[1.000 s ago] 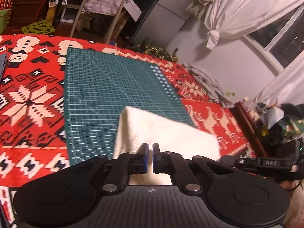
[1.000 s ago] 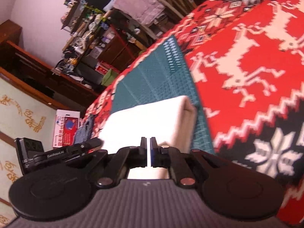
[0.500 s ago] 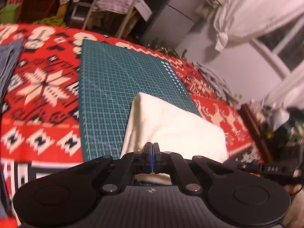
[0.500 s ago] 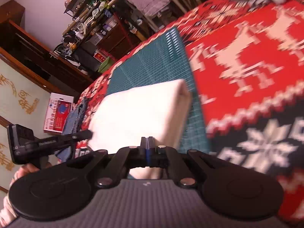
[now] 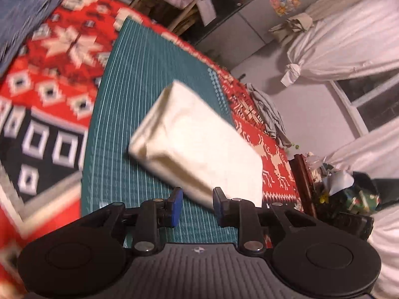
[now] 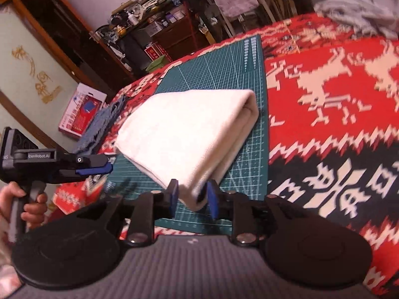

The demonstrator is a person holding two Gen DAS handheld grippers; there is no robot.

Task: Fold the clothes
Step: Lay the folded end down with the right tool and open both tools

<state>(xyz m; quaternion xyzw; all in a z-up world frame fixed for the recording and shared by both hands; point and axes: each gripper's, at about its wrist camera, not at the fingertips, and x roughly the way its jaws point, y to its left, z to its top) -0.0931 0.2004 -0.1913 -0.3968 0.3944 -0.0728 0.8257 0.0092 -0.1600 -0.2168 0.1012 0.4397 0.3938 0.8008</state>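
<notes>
Now cream folded cloth lies on green cutting mat. Left claw wide, empty; right claw wide around near corner. Cloth soft, light, thick; take hold at layered edge.

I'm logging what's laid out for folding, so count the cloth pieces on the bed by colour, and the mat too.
Cream folded cloth: 1
Blue cloth: 1
Grey crumpled cloth: 1
Green cutting mat: 1
Total: 4
</notes>
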